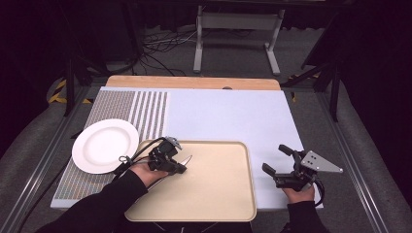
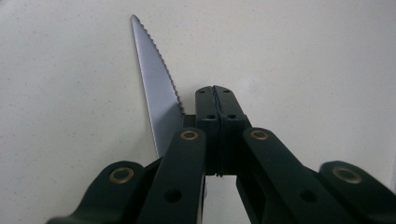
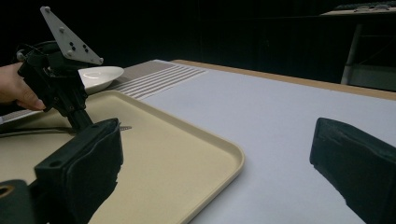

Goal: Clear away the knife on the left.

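Two grippers here — the left gripper [image 1: 180, 167] sits low over the beige tray [image 1: 214, 199] with its jaws clamped together, and a serrated knife [image 2: 156, 88] sticks out from between them, blade flat over the tray's left part. The right gripper [image 1: 274, 160] hangs wide apart over the white mat [image 1: 228, 116], gripping nothing. A white plate [image 1: 104, 145] sits left of the tray.

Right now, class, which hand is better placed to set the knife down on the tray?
Left. Its tool is shut on the knife and sits over the tray. The right tool is open and empty, off the tray on the white mat.
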`<state>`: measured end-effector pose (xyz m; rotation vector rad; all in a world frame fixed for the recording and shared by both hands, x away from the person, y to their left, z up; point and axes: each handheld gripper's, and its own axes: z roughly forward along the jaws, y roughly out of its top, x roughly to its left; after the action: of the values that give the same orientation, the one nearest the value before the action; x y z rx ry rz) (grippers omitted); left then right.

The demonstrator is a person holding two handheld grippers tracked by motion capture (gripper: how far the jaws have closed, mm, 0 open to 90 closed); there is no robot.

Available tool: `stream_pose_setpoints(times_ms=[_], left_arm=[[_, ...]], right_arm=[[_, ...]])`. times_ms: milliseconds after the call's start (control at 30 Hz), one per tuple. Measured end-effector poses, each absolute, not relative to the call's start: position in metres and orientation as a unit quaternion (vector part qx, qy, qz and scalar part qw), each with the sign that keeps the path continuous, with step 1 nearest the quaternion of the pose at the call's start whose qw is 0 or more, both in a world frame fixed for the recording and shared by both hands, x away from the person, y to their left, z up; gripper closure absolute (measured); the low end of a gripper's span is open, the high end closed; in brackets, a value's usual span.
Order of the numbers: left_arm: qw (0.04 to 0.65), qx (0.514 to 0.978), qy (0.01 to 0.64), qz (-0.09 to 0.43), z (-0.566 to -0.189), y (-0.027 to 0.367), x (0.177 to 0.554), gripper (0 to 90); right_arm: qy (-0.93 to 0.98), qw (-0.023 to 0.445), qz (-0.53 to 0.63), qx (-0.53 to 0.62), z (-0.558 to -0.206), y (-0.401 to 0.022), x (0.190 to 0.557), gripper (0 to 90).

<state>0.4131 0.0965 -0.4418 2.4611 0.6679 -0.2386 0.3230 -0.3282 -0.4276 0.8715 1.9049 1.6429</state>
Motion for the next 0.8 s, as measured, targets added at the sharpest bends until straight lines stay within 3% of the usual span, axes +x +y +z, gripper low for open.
stream_pose_setpoints(times_ms=[800], left_arm=[[0.272,0.916,0.29,-0.06,-0.439,0.123,0.424,90.0]], right_arm=[[0.698,0.234,0.598,0.318,-0.428,-0.328,0.323,3.3]])
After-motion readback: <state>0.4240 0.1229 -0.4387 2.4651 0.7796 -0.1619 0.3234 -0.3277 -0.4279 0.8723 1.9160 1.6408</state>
